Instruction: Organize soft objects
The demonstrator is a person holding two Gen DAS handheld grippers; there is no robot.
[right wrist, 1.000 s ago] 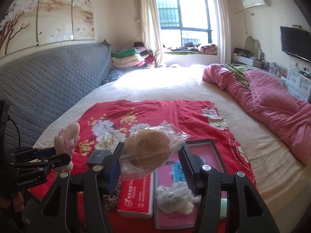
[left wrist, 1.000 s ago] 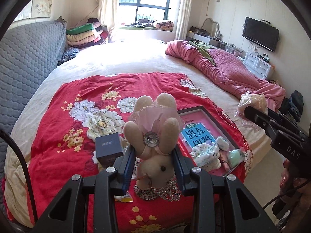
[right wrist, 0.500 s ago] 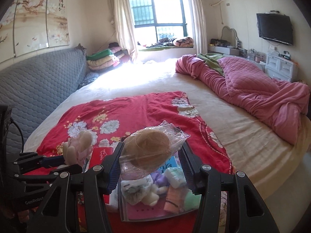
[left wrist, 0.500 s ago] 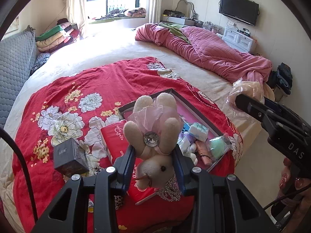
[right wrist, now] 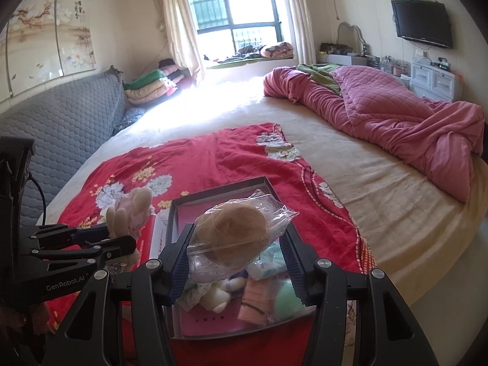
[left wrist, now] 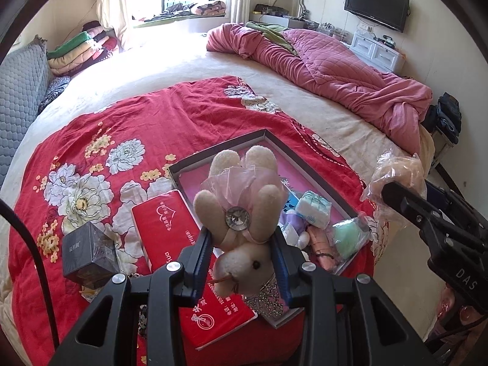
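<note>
I hold the plush rabbit (left wrist: 244,231) clamped in the left hand-held gripper (left wrist: 242,253), the bagged soft ball (right wrist: 236,231) in the right hand-held gripper (right wrist: 236,259), both above the tray (left wrist: 308,164), right nearer

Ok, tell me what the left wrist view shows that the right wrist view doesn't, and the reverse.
Only the left wrist view shows the dark cube box on the red blanket. Only the right shows the wall painting above the grey headboard. Both share the left gripper clamping the plush bunny, the right gripper clamping the bagged tan plush, and the pink-lined tray.
</note>
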